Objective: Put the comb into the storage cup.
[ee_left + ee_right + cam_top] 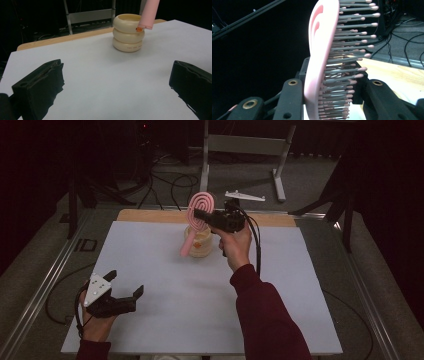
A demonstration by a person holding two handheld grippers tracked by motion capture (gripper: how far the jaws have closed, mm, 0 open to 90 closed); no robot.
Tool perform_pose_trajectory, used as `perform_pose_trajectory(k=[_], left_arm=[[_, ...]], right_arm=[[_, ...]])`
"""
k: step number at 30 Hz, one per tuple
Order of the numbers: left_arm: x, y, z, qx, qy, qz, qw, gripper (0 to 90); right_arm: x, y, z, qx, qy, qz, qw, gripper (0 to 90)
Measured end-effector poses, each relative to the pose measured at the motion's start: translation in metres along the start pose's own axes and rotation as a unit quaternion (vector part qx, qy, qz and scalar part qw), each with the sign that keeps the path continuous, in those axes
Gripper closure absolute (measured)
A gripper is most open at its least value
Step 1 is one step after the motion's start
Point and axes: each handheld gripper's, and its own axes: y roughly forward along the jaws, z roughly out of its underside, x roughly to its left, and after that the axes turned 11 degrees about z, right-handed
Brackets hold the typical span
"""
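While the right gripper (201, 215) clamps a pink hairbrush (199, 211) (handle down) above the cream ribbed holder (198, 244), the left gripper (126, 284) rests well apart, jaws spread, on the white table (165, 310).

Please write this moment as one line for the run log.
right gripper: shut on pink hairbrush, above cream holder | left gripper: open, idle
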Motion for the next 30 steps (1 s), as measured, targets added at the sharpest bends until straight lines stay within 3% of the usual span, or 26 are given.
perform_pose_trajectory(k=[21, 30], left_arm=[[0.003, -0.003, 0.000, -0.004, -0.010, 0.004, 0.9999, 0.0], [0.003, -0.004, -0.001, -0.005, -0.009, 0.002, 0.9999, 0.0]], right_arm=[[-0.009, 0.004, -0.012, -0.033, 0.002, 0.035, 0.9989, 64.2], [-0.011, 0.010, -0.015, -0.054, 0.005, 0.057, 0.9969, 64.2]])
